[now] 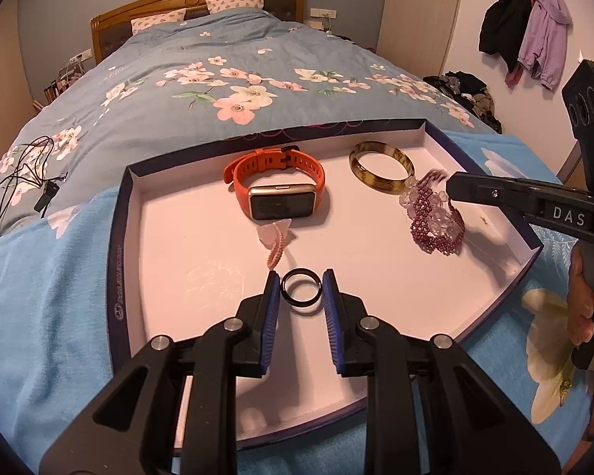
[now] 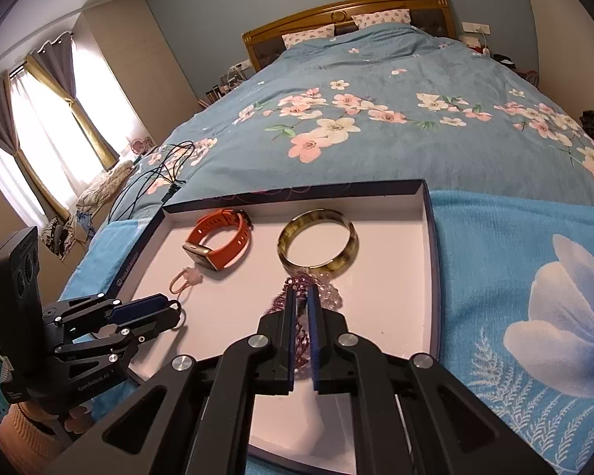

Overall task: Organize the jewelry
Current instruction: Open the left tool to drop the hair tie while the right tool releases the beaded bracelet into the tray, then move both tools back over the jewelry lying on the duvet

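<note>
— Jewelry's all in the one shallow box, white inside, lying on the bed. Count it with me?

— One orange watch towards the box's far wall. One mottled brown bangle beside it, nearer the box's far right corner. One pink pendant on a cord, touching the watch's near side.

— And the beads?

— One beaded bracelet, purple and clear, just on the near side of the bangle. The right claw has pinched it: the blue pads are almost together with the strand between them, part of it draped down.

— The dark one?

— One black ring, in the middle of the box's near half. The left claw is narrowed around it, a pad at each side. Whether they press on it or just flank it, I can't tell from here.

— So five pieces, two claws.

— Yes. One bundle of black cable lies on the bedspread beyond the box's left side.
</note>
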Action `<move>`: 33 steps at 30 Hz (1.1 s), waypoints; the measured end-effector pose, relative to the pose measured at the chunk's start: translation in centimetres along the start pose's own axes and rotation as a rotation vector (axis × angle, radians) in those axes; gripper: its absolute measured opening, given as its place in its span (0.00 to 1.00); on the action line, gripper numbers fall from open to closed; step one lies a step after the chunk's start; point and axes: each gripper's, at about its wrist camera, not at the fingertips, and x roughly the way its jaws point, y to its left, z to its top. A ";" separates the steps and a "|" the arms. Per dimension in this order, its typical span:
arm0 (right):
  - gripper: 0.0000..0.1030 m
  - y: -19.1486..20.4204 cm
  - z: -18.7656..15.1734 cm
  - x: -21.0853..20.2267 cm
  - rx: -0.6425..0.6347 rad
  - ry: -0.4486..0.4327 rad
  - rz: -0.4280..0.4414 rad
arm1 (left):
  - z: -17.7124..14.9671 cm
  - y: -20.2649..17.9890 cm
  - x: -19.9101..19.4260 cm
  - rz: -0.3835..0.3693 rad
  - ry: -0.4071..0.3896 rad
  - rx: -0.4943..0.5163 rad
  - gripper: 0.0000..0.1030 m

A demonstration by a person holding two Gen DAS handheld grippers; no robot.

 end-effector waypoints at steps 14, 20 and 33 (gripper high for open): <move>0.36 0.8 -0.4 -3.0 -0.021 -0.059 -0.015 | 0.4 0.5 -1.0 -0.022 -0.044 -0.023 0.28; 0.36 2.2 -1.6 -5.6 -0.083 -0.078 0.031 | -0.3 0.0 -4.8 -0.024 -0.126 -0.007 0.35; 0.36 2.5 -8.8 -9.9 -0.175 -0.011 0.008 | -6.8 -1.2 -10.0 -0.051 -0.130 0.070 0.41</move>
